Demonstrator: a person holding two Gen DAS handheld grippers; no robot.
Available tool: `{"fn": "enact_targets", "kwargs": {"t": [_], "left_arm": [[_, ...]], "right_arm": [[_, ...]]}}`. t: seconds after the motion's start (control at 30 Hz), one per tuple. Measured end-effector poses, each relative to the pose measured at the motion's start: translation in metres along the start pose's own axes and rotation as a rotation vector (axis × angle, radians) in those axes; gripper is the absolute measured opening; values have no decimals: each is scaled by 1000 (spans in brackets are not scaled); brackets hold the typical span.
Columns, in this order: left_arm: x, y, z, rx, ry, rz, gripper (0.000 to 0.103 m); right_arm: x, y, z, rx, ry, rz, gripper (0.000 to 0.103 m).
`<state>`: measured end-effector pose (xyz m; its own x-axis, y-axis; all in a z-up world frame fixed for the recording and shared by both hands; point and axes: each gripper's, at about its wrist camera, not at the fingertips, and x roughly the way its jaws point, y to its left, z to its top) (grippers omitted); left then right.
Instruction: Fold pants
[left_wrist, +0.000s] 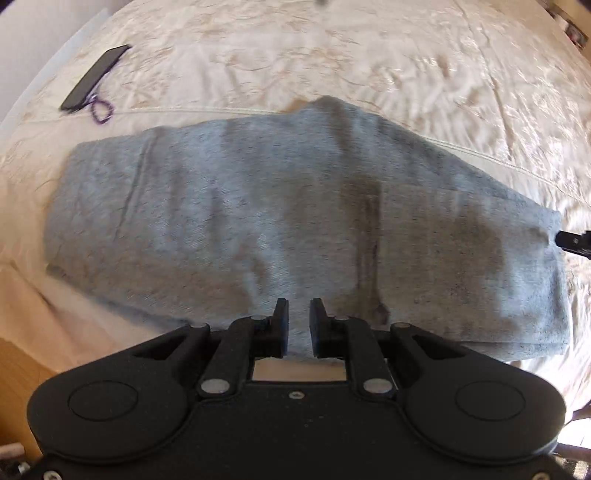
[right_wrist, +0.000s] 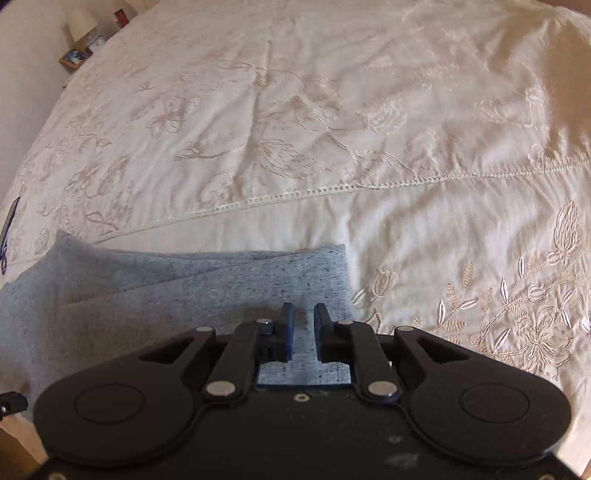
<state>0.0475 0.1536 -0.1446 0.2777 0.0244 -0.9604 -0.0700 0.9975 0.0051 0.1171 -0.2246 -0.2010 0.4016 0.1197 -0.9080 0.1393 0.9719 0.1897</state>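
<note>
Your left gripper (left_wrist: 298, 314) and right gripper (right_wrist: 303, 317) both hover slightly parted, gripping nothing, over the folded grey fleece pants (left_wrist: 258, 221) near the cream embroidered bedspread's (right_wrist: 295, 129) front edge.

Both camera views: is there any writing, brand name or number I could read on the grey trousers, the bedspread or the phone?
None can be read.
Grey pants: no label or print shows.
Bedspread: embroidered flowers only.
Phone: dark, blank.
Nightstand items: too small and blurred to read.
</note>
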Motion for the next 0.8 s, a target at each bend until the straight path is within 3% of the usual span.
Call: {"fn": "enact_targets", "kwargs": {"t": [0.07, 0.13, 0.3, 0.4, 0.43, 0.63, 0.8], "left_arm": [[-5, 20, 0, -33, -5, 28, 23], [-7, 40, 4, -51, -14, 44, 33], [-5, 89, 19, -83, -33, 91, 33], [-3, 124, 34, -95, -43, 37, 33], [-3, 134, 38, -84, -50, 37, 33], [6, 184, 59, 25, -54, 28, 33], [23, 216, 65, 54, -42, -23, 33]], "right_arm": [[-14, 21, -7, -54, -31, 48, 18], [-25, 54, -15, -128, -45, 75, 22], [-23, 138, -30, -259, -41, 181, 22], [-5, 196, -23, -288, 10, 218, 2], [3, 214, -17, -292, 9, 222, 2], [56, 282, 16, -208, 18, 127, 2], [74, 299, -6, -156, 70, 50, 2]]}}
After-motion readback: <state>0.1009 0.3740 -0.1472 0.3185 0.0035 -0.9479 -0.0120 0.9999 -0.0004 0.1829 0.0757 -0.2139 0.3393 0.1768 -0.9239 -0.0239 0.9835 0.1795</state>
